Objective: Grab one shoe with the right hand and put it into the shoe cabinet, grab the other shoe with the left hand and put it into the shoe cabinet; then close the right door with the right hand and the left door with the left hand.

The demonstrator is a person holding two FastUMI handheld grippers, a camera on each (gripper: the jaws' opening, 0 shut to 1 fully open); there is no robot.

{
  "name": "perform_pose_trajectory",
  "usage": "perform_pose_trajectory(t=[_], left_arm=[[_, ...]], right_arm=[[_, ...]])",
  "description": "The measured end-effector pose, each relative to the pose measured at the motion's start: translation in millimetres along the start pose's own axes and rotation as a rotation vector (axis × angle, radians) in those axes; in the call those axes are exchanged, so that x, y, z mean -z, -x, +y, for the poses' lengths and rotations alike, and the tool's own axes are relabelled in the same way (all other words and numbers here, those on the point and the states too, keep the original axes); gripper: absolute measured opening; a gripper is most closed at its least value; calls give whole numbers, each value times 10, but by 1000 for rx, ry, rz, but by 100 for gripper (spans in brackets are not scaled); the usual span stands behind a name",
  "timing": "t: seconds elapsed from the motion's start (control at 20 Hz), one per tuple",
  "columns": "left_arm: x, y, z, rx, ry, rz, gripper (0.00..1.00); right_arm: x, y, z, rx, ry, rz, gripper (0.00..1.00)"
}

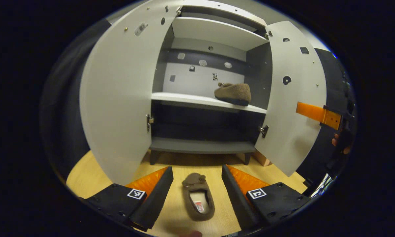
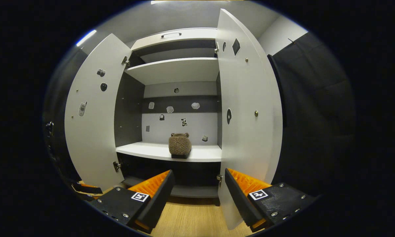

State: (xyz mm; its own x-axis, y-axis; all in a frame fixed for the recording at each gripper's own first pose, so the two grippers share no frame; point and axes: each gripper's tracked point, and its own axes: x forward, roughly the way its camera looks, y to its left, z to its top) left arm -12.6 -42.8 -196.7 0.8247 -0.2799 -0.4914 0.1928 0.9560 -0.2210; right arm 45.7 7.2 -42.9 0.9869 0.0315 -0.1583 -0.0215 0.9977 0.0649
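A brown fuzzy slipper [image 1: 197, 200] lies on the wooden floor [image 1: 92, 174], toe toward the cabinet, between the fingers of my open left gripper [image 1: 197, 192]; they do not touch it. The other slipper [image 1: 233, 93] [image 2: 180, 144] rests on the middle shelf [image 1: 184, 98] [image 2: 144, 150] of the white shoe cabinet, toward its right side. Both doors stand wide open: left door [image 1: 118, 105] [image 2: 90, 131], right door [image 1: 291, 98] [image 2: 246, 118]. My right gripper [image 2: 197, 197] is open and holds nothing, in front of the cabinet by the right door. It also appears far right in the left gripper view, held by a hand [image 1: 340, 143].
The cabinet has an upper shelf [image 1: 217, 31] [image 2: 174, 69] and a dark bottom shelf [image 1: 200, 146], and stands on short legs. Black cloth walls [image 2: 316, 115] flank it on both sides. Wooden floor stretches in front of it.
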Motion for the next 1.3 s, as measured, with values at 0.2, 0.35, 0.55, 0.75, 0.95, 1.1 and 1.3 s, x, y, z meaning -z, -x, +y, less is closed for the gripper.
perform_pose_trajectory(t=[0.2, 0.35, 0.55, 0.75, 0.95, 1.1, 1.3], left_arm=[[644, -283, 239, -43, 6, 138, 98], [1065, -407, 348, -34, -17, 246, 98], [1328, -529, 551, -77, 66, 301, 98], [1353, -859, 668, -88, 61, 278, 100], [1323, -1180, 728, -84, -15, 257, 100], [1297, -1241, 626, -46, 4, 224, 93], [1260, -1235, 603, -58, 57, 188, 49]], right_arm=[[17, -16, -42, 7, -7, 5, 94], [60, 2, -70, 5, -15, 23, 94], [56, 19, -72, -2, -35, 18, 94], [81, 40, -105, 2, -45, 33, 94], [54, 47, -113, -1, -38, 33, 94], [39, 70, -110, 0, -31, 29, 94], [37, 51, -110, -2, -50, 26, 94]])
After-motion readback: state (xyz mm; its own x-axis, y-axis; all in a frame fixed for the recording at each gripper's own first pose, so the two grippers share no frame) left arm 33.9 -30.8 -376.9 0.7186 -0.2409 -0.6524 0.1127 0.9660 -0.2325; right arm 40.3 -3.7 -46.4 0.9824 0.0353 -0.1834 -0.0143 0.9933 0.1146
